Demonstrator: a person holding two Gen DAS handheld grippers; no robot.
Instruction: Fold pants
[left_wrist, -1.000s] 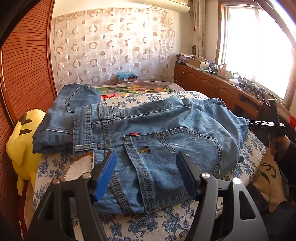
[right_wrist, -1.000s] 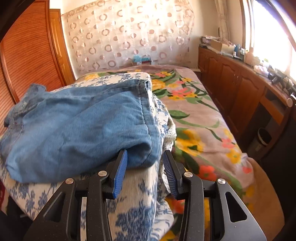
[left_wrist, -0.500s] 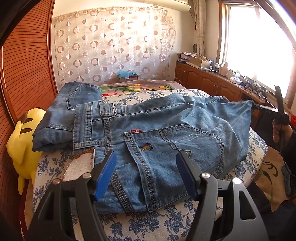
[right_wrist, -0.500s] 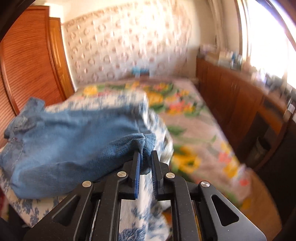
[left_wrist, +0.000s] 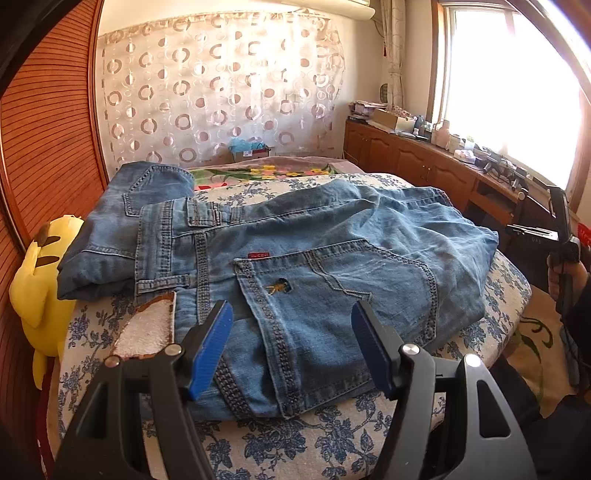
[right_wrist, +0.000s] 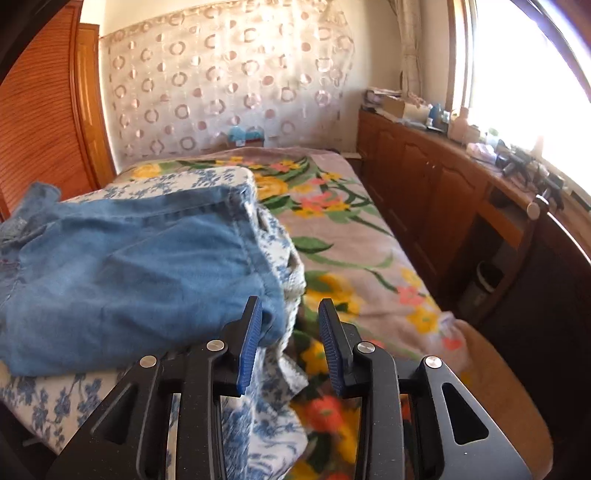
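Blue jeans lie folded, back pocket up, on a cushion with a blue floral cover. My left gripper hovers open over the jeans' near edge, its pads clear of the denim. In the right wrist view the jeans fill the left half. My right gripper is at their folded right corner and its jaws are opening. The denim corner sits beside the left pad, and neither pad presses on it.
More folded denim lies at the cushion's back left, with a yellow plush toy beside it. A white fluffy patch is by my left finger. A flowered blanket covers the bed, and wooden cabinets line the window.
The right gripper shut on the jeans' right fold and pulled it outward, then opened; the fold has dropped back onto the cushion. The left gripper has stayed still and open.
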